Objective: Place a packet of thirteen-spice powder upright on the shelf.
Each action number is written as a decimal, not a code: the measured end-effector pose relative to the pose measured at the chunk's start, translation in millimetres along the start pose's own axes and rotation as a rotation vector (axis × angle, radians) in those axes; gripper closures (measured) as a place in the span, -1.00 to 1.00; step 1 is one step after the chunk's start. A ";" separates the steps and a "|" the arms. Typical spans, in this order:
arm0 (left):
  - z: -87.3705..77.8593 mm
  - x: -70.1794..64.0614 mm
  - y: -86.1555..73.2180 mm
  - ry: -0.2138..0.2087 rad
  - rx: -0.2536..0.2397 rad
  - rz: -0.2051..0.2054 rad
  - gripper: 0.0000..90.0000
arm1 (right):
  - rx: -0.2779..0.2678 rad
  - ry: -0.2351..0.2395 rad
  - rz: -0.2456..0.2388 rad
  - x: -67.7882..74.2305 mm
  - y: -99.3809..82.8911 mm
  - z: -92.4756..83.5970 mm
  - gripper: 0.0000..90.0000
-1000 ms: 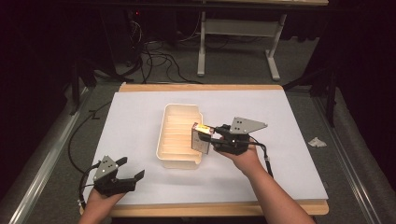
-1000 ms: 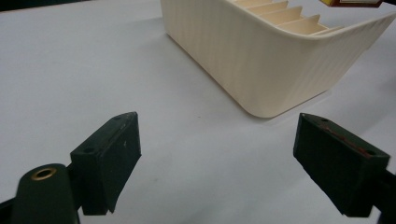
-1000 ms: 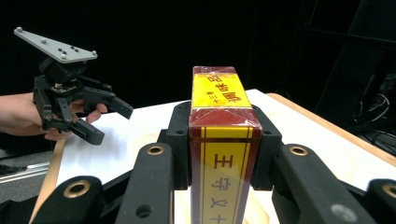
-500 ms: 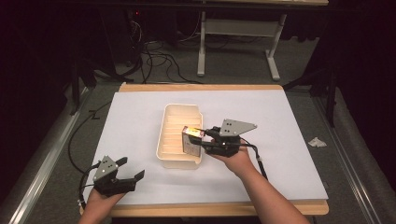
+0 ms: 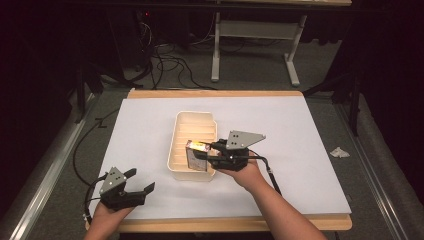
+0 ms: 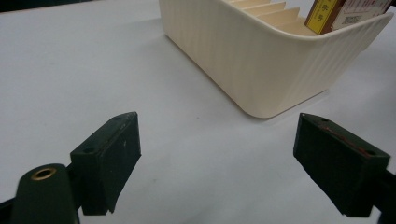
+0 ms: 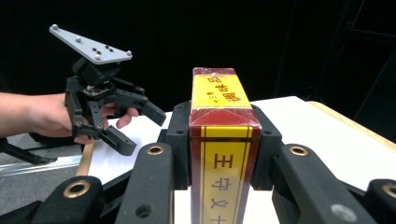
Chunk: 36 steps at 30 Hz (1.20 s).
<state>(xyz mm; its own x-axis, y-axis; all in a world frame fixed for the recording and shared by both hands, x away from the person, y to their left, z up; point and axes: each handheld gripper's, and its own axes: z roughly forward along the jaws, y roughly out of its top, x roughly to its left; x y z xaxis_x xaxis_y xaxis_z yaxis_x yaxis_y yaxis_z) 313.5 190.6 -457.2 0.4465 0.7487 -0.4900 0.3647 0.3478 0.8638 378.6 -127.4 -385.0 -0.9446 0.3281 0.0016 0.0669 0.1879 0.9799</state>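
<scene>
The white table cover (image 5: 310, 135) spans the middle of the high view. At its centre sits the cream ribbed bin (image 5: 180, 142), long side running up the frame, its slotted floor bare toward the top. At the bin's lower right corner the right gripper (image 5: 212, 155) pinches 1 red and yellow box (image 5: 196, 156), holding it upright above the near end of the bin; in the right gripper view the box (image 7: 223, 154) stands squeezed between the 2 black jaws, yellow band facing up. The left gripper (image 5: 137, 182) rests at the lower left of the high view, well apart from the bin, jaws spread with nothing between them; in the left gripper view the bin wall (image 6: 261, 70) fills the upper right.

To do this step well, I judge the box should stay upright, be lined up with 1 floor slot, and be lowered until it bears on the floor before the jaws let go. Releasing early could tip it against the rim.
</scene>
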 end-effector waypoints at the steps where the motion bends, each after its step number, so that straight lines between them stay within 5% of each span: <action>1: 0.0 0.0 0.0 0.000 0.000 0.000 -0.65 | 0.006 0.003 0.000 0.4 0.1 0.6 0.53; 28: -4.1 3.0 0.1 0.016 -0.002 -0.002 -0.65 | 0.056 0.105 0.004 -11.8 -16.8 17.6 0.53; 36: -7.2 4.3 0.2 0.025 -0.008 -0.003 -0.65 | 0.076 0.104 0.009 -13.3 -27.1 22.5 0.52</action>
<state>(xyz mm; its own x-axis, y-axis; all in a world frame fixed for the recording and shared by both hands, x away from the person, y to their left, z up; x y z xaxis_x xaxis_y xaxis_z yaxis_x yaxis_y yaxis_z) 309.6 198.0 -458.3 0.4250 0.7612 -0.4899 0.3599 0.3545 0.8630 396.5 -116.1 -416.1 -0.9718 0.2334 0.0348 0.0961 0.2564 0.9618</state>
